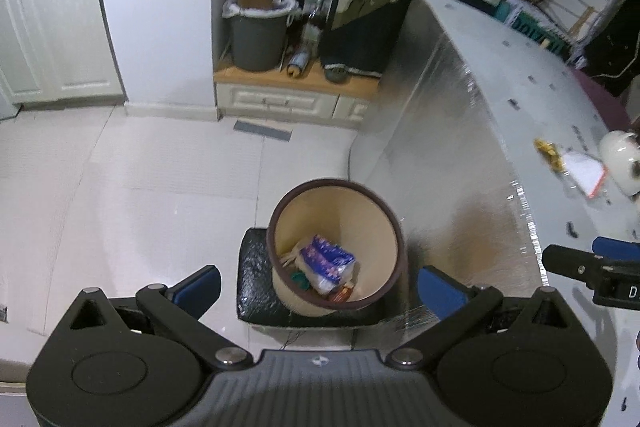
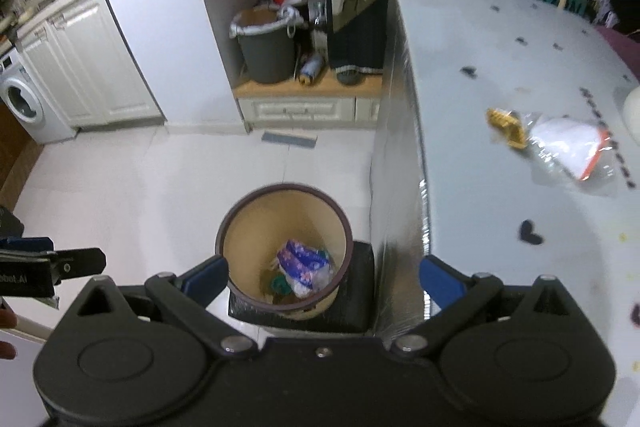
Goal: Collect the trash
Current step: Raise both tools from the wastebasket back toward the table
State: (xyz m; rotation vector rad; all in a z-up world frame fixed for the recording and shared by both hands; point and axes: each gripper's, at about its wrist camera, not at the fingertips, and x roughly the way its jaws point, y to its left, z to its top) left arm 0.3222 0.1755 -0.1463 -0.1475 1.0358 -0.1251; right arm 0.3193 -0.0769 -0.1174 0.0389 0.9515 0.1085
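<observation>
A beige trash bin with a brown rim (image 1: 394, 227) (image 2: 348, 227) stands on a black stool by the table's side. Inside lie a blue-and-white wrapper (image 1: 326, 261) (image 2: 302, 261) and other scraps. On the white table (image 2: 500, 67) (image 1: 520, 67) lie a yellow wrapper (image 2: 506, 129) (image 1: 548, 149) and a clear plastic bag with an orange edge (image 2: 572, 151) (image 1: 584, 173). My left gripper (image 1: 320, 285) is open and empty above the bin. My right gripper (image 2: 324, 277) is open and empty above the bin, next to the table edge.
A black stool (image 1: 256, 287) (image 2: 360, 311) holds the bin. A grey bucket (image 1: 256, 35) (image 2: 270, 51) and bags sit on a low cabinet at the back. A washing machine (image 2: 24, 103) stands far left. A white rounded object (image 1: 622, 163) sits on the table's right.
</observation>
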